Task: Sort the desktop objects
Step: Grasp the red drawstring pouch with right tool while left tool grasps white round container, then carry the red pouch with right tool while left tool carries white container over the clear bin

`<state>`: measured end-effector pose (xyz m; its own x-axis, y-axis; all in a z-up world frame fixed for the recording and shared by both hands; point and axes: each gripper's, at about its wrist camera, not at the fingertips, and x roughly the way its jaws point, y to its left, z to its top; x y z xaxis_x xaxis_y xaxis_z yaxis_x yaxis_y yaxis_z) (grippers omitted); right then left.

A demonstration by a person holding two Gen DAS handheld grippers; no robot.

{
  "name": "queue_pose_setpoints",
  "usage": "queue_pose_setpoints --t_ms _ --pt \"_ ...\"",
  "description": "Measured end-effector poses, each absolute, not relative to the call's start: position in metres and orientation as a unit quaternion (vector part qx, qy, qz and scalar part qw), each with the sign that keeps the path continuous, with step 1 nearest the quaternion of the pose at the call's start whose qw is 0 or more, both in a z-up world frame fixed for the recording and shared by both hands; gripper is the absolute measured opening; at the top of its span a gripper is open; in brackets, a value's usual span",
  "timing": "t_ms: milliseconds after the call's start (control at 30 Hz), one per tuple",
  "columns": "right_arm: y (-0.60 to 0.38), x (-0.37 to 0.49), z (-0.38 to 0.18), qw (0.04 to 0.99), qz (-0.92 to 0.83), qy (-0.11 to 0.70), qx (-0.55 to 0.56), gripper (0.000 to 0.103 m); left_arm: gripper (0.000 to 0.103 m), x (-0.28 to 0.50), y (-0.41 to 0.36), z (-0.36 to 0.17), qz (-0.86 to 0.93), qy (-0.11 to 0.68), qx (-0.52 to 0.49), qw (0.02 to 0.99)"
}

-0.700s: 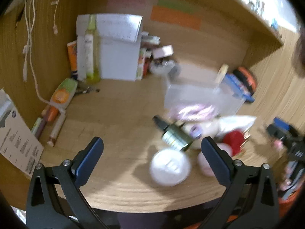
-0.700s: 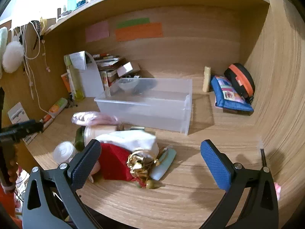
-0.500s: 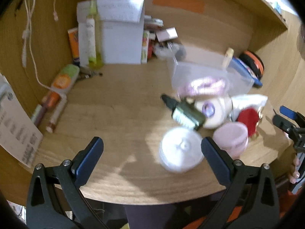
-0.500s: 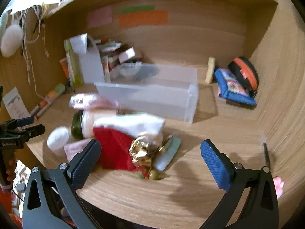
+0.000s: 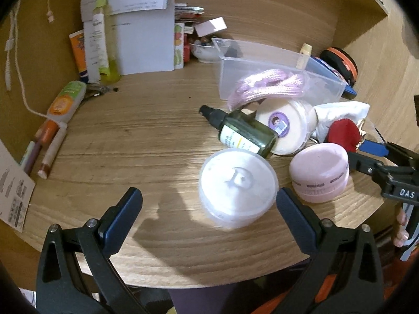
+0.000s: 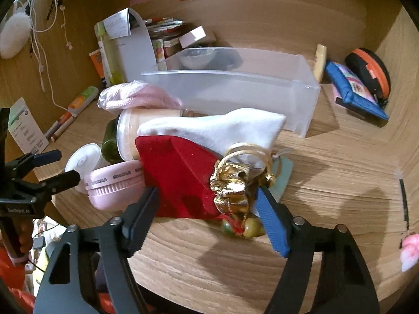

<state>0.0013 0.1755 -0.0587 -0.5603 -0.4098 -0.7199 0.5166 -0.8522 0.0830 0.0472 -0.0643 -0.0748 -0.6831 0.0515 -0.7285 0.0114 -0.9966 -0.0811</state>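
A pile of desktop objects lies in front of a clear plastic bin [image 6: 301,89] [image 5: 322,78]. My left gripper [image 5: 209,209] is open, its fingers to either side of a white lidded jar [image 5: 237,183]. Beside the jar are a pink jar [image 5: 319,174], a dark green spray bottle [image 5: 243,133], a white round container [image 5: 282,125] and pink cord [image 5: 267,83]. My right gripper [image 6: 207,201] has closed in around a red pouch [image 6: 180,175] with a gold ornament [image 6: 230,185]; its jaws touch both sides. A white cloth [image 6: 217,130] lies over the pouch.
A white box with papers [image 5: 141,34], a tall yellow-green bottle [image 5: 102,41] and small packs stand at the back left. Tubes and pens [image 5: 52,120] lie by the left wall. A blue pouch [image 6: 353,89] and an orange-black case [image 6: 369,70] sit at the back right.
Both grippers have moved forward toward the pile. My right gripper's jaws have narrowed from wide open onto the red pouch. My left gripper now straddles the white jar.
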Motion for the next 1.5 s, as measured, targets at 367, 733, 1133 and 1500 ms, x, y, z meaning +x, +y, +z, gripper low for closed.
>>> queue_pose_setpoints --t_ms 367,733,1133,1500 --pt "0.166 -0.014 -0.073 0.273 -0.867 0.077 0.41 0.047 0.103 0.024 -0.058 -0.085 0.911 -0.047 -0.409 0.007" --pt "0.186 -0.01 -0.061 0.274 -0.875 0.05 0.396 0.018 0.065 0.02 -0.053 -0.088 0.916 -0.028 -0.4 0.002" --pt "0.22 0.006 -0.015 0.252 -0.904 0.039 0.343 0.018 0.065 0.022 -0.071 -0.08 0.92 -0.066 -0.385 -0.01" --pt "0.238 -0.011 0.012 0.226 -0.923 0.029 0.311 0.018 0.065 0.023 -0.075 -0.036 0.938 -0.057 -0.34 -0.015"
